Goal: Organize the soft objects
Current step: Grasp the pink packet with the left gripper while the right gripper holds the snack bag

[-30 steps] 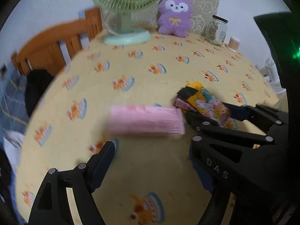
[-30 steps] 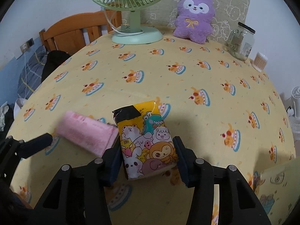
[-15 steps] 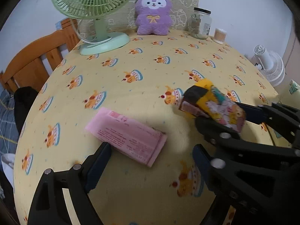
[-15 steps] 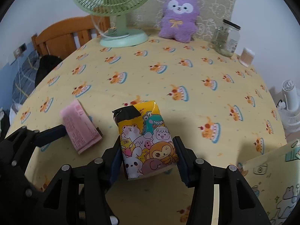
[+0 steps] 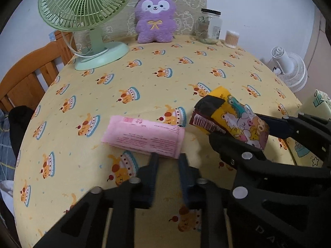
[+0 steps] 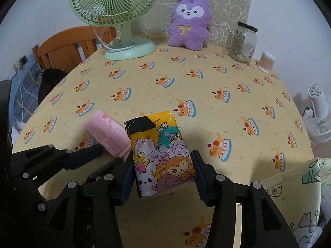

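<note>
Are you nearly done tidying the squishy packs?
Not yet. Nothing looks put away so far. The right claw holds the yellow cartoon pack. The left claw is shut at the edge of the pink pack, which lies on the table; a real grip is unclear. Both packs need putting away.

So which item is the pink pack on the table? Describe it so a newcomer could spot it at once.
On the yellow cake-print tablecloth, look at the near edge, far from the green fan and purple plush. The pink pack lies flat there, beside the yellow cartoon pack: plain pink with small print, no animal pictures.
</note>
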Demonstrator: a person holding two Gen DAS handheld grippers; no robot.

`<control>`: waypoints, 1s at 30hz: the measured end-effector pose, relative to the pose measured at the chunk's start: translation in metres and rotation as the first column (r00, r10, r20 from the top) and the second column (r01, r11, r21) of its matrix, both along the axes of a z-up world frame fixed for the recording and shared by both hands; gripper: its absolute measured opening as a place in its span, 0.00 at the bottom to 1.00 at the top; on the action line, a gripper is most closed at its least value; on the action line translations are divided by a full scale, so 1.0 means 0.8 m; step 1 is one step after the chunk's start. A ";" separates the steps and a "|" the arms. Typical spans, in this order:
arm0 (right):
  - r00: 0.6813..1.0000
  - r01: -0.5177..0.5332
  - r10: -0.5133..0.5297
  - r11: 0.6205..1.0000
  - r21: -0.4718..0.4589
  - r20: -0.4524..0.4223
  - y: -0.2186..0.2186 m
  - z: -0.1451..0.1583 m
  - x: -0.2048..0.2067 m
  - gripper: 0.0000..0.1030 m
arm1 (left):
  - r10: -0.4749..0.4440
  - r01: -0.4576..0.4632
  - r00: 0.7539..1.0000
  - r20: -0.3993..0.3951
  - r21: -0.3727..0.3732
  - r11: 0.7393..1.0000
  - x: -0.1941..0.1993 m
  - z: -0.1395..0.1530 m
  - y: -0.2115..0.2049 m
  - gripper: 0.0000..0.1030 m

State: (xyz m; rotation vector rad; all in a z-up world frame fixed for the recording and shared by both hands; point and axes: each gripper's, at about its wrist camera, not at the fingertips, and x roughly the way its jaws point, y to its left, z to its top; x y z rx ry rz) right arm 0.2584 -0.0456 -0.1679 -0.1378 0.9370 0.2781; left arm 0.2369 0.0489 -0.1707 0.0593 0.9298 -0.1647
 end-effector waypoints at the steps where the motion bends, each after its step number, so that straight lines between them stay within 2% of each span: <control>1: 1.000 0.003 -0.003 1.000 0.007 -0.006 -0.002 0.000 0.000 0.53 | -0.001 0.001 1.000 0.000 0.002 1.000 0.000 0.000 -0.001 0.07; 5: 1.000 0.010 -0.010 1.000 0.013 -0.017 -0.006 -0.002 -0.001 0.53 | 0.003 -0.003 1.000 0.003 0.027 1.000 -0.003 0.001 -0.007 0.06; 7: 1.000 0.012 -0.011 1.000 0.011 -0.017 -0.007 -0.002 -0.001 0.53 | 0.021 -0.020 1.000 -0.007 0.023 1.000 -0.002 0.002 -0.006 0.23; 8: 1.000 0.016 -0.015 1.000 0.011 -0.015 -0.008 -0.002 0.000 0.53 | 0.043 -0.043 0.999 -0.011 0.025 0.999 0.000 0.003 -0.003 0.42; 9: 1.000 0.022 -0.022 1.000 0.012 -0.012 -0.009 -0.001 0.000 0.53 | 0.067 -0.067 0.998 -0.010 0.024 0.997 0.002 0.004 0.000 0.50; 12: 0.999 0.038 -0.038 0.999 0.030 -0.010 -0.013 0.003 0.005 0.53 | 0.121 -0.121 0.993 0.000 0.015 0.993 0.006 0.009 0.007 0.69; 14: 0.999 0.045 -0.045 0.998 0.032 -0.002 -0.014 0.007 0.008 0.53 | 0.138 -0.138 0.990 0.009 0.008 0.990 0.009 0.011 0.009 0.74; 20: 0.997 0.080 -0.080 0.995 0.059 0.003 -0.015 0.011 0.025 0.53 | 0.166 -0.166 0.986 -0.001 -0.013 0.986 0.028 0.012 0.013 0.81; 26: 0.995 0.097 -0.097 0.992 0.080 -0.010 -0.018 0.008 0.040 0.53 | 0.201 -0.201 0.980 0.000 -0.012 0.980 0.043 0.009 0.012 0.81; 30: 0.992 0.127 -0.127 0.989 0.071 -0.001 -0.022 0.005 0.047 0.53 | 0.201 -0.201 0.979 0.028 0.030 0.979 0.053 0.008 0.003 0.79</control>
